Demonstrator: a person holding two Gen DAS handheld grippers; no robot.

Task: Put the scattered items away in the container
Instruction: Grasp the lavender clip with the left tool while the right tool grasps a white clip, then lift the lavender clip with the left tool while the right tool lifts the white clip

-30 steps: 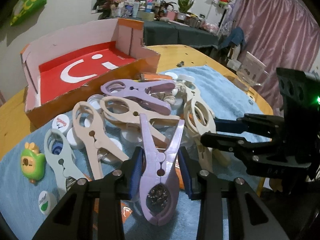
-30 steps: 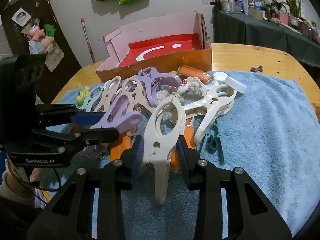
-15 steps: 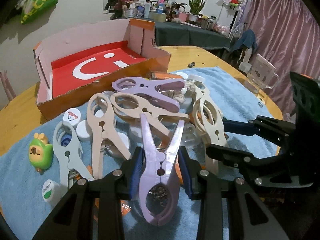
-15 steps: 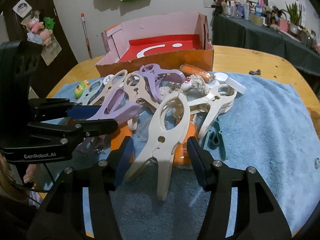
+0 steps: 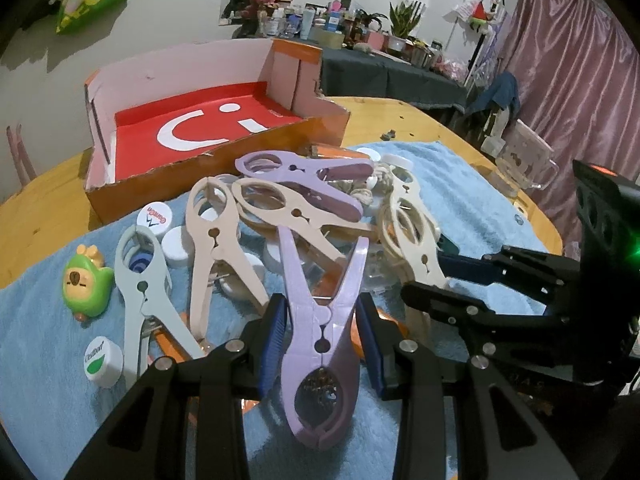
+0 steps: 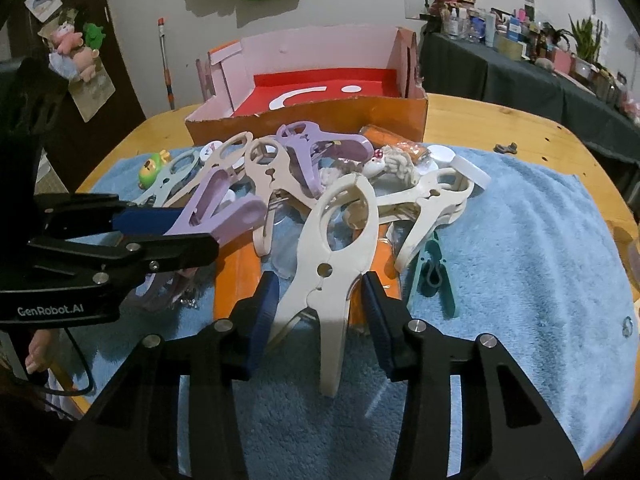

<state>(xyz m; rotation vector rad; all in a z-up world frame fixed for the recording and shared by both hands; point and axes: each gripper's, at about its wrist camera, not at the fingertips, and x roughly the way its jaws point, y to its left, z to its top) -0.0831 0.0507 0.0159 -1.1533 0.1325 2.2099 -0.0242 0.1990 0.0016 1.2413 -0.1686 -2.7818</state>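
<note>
- Bearing everything: wooden table (image 6: 496,120), round-edged, with a blue towel (image 6: 532,240) spread over its near part.
- Box (image 5: 120,200), orange cardboard, pale inner walls, red floor with a white mark; stands on the table just beyond the towel's far edge. Nothing seen inside.
- Left gripper (image 5: 321,322), black with blue pads, clenched on a lilac peg (image 5: 320,340); pads press the peg's sides near its pivot, its prongs pointing away toward the heap.
- Right gripper (image 6: 319,310), same make, jaws closing around a cream peg (image 6: 340,240); the peg stands between the pads at its pivot, loops away, legs toward the camera. Whether the pads already press it cannot be told.
- Heap of large pegs on the towel, between grippers and box: second lilac peg (image 5: 304,184), two beige pegs (image 5: 212,248), pale grey-blue peg (image 5: 144,292), cream pegs (image 6: 432,208).
- Orange packets (image 6: 236,276) lying under the heap.
- Teal clip (image 6: 434,276), flat on the towel, just right of the cream peg.
- Green toy (image 5: 84,284), left of the grey-blue peg.
- White caps (image 5: 102,364), several, scattered among the pegs.
- Rope knot (image 6: 396,164), near the box front.
</note>
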